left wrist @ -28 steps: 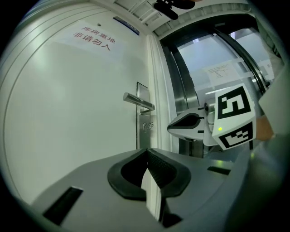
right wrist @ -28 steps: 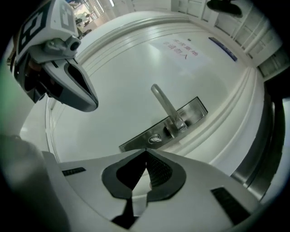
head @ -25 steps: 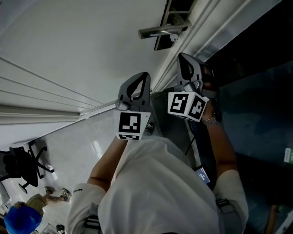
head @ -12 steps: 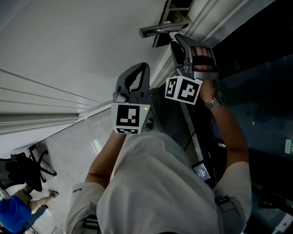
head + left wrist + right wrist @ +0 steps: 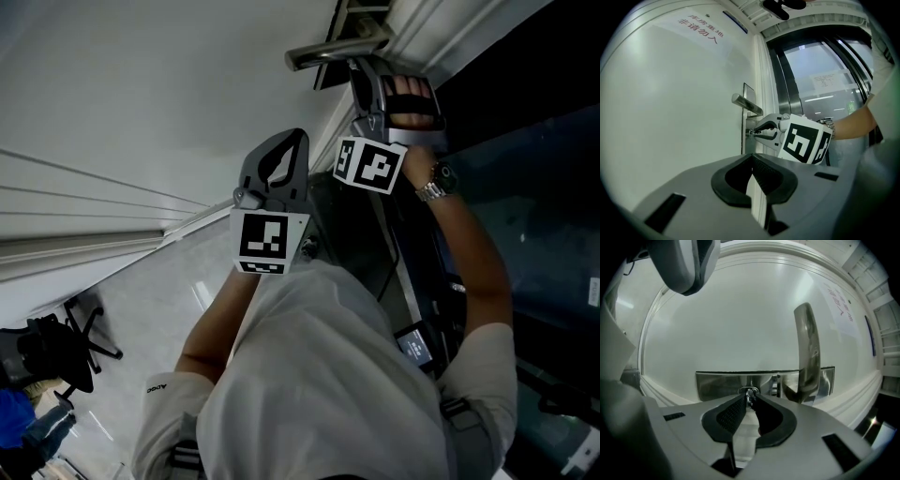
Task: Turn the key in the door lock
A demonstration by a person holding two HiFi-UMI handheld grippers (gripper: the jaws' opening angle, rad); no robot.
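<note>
Right gripper (image 5: 750,401): jaws just closing in, pads pinch key (image 5: 748,393). Key dead ahead at tips, in lock plate (image 5: 719,384), shaft in line with gripper, so roll wrist next. Left gripper (image 5: 752,159) closed, empty, farther back.

Glossy metal handle (image 5: 808,352) and lock plate (image 5: 717,383) (door (image 5: 740,310) matt white)

Two tools (image 5: 752,161) (image 5: 749,400), one door (image 5: 141,84), one handle (image 5: 808,350), one key (image 5: 750,392).

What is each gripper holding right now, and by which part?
Right gripper: jaws just closing, tips pinch the key by its head, at the lock plate. Left gripper: shut, empty.
</note>
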